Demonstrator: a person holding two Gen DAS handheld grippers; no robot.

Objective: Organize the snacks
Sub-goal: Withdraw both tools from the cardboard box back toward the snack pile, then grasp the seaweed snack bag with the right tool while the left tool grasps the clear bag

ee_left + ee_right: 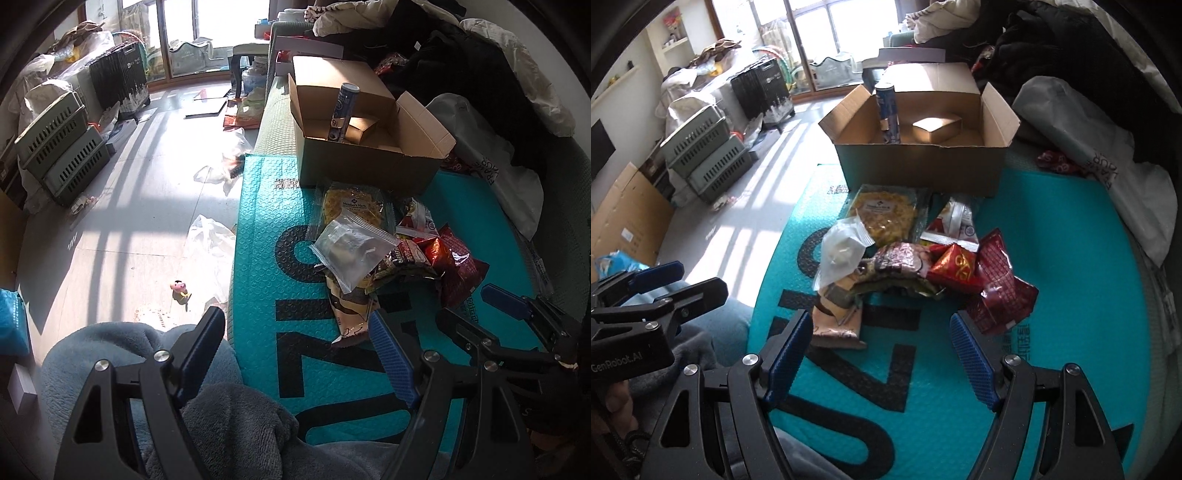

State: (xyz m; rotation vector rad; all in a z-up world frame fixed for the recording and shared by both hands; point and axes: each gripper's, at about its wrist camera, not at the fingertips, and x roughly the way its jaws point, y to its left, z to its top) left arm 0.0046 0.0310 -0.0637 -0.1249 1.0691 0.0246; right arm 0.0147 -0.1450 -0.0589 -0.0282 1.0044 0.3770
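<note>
Early stage. Cardboard box (pixel 919 166), upper centre of frame, holds only a blue tube (pixel 888 110) and a small carton (pixel 936 127). Snack pile (pixel 916 258) sits unsorted on the teal mat (pixel 1052 295), mid-frame, just below the box. Left gripper (pixel 295 343) and right gripper (pixel 879 350) both spread wide, empty, near the pile's lower edge. Most packets remain to be boxed.

Snack packets (pixel 916 258) heaped on the teal mat before open cardboard box (pixel 923 162).

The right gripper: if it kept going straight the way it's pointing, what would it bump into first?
Probably the teal mat, just short of the snack pile. The open right gripper holds nothing; depth is hard to judge.
</note>
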